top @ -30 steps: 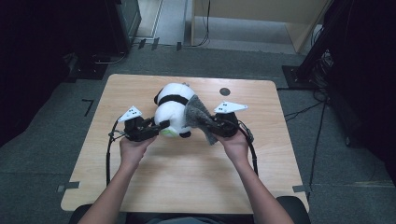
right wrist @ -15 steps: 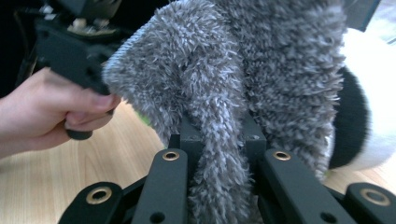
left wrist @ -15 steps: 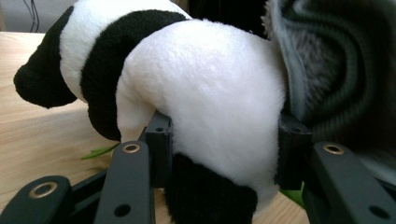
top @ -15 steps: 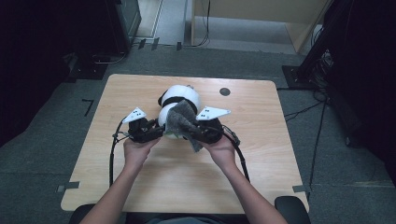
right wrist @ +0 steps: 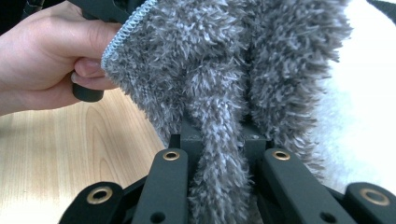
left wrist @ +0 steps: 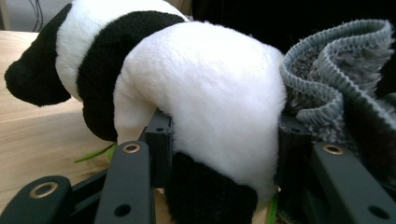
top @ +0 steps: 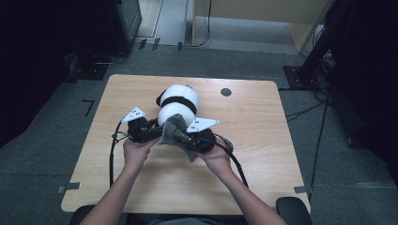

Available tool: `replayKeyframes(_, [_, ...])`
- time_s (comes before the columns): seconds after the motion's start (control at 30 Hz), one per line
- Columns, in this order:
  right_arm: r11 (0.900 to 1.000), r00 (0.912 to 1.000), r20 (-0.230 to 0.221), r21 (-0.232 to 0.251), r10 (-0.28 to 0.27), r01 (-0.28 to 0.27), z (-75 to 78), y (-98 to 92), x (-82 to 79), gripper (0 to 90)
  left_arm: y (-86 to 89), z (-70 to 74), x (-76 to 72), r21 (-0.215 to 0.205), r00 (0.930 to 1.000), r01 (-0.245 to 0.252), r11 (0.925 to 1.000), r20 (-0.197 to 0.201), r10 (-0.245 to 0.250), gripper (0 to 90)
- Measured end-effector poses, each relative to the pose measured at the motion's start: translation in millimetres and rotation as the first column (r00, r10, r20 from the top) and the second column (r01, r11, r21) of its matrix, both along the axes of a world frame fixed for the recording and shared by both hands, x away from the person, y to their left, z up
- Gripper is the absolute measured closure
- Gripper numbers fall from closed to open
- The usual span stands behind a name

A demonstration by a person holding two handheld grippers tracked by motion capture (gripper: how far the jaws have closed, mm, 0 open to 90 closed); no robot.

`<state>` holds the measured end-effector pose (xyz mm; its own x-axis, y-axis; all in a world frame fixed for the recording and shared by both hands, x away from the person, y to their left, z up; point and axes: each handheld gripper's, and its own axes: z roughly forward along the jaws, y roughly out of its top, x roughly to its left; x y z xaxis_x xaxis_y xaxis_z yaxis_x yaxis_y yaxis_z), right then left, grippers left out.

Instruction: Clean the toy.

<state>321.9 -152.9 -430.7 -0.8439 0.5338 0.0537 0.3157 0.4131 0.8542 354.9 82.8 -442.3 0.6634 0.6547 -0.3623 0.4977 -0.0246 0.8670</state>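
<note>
A black-and-white panda plush (top: 178, 105) lies on the wooden table (top: 263, 154), its length running away from me. My left gripper (top: 148, 133) comes at it from the left, jaws clamped around the panda's (left wrist: 205, 93) near end. My right gripper (top: 195, 140) is shut on a fluffy grey cloth (top: 174, 131), a fold of which runs between the jaws in the right gripper view, where the cloth (right wrist: 224, 60) presses against the panda's white fur. In the left gripper view the cloth (left wrist: 336, 70) bunches against the panda's right side. The left hand (right wrist: 42, 60) is just beyond the cloth.
A small black disc (top: 225, 92) is set in the table near its far edge. Cables (top: 111, 159) trail from both grippers toward me. Dark equipment stands on the floor at the left and right.
My right gripper has carried the grey cloth leftward and nearer, from the panda's right side onto its near end, close to the left gripper. The left gripper has stayed on the panda.
</note>
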Motion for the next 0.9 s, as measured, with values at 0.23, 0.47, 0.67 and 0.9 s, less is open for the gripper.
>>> replayKeyframes(0.23, [0.999, 0.9998, 0.0, -0.045, 0.019, -0.019, -9.5, 2.2, -1.2, 78.7, 0.9, 1.2, 0.1, -0.008, 1.0, -0.009, 0.9999, -0.001, 0.009, 51.9])
replayKeyframes(0.47, [0.999, 0.9991, -0.024, -0.039, 0.034, -0.035, -20.3, 0.2, 3.0, 78.6, 2.7, 3.1, -0.9, -0.022, 0.9998, -0.017, 0.9996, 0.008, 0.017, 51.8])
replayKeyframes(0.67, [0.996, 0.9989, -0.042, -0.09, 0.018, -0.022, -31.6, -2.0, 9.4, 78.7, 9.6, 6.1, -0.6, -0.054, 0.9997, -0.019, 0.9983, 0.012, 0.02, 51.7])
replayKeyframes(0.9, [0.996, 0.998, -0.063, -0.094, 0.001, -0.007, -37.4, -14.0, 19.0, 78.6, 9.6, 5.9, -1.0, -0.041, 1.0, -0.002, 0.9991, 0.01, 0.002, 51.6])
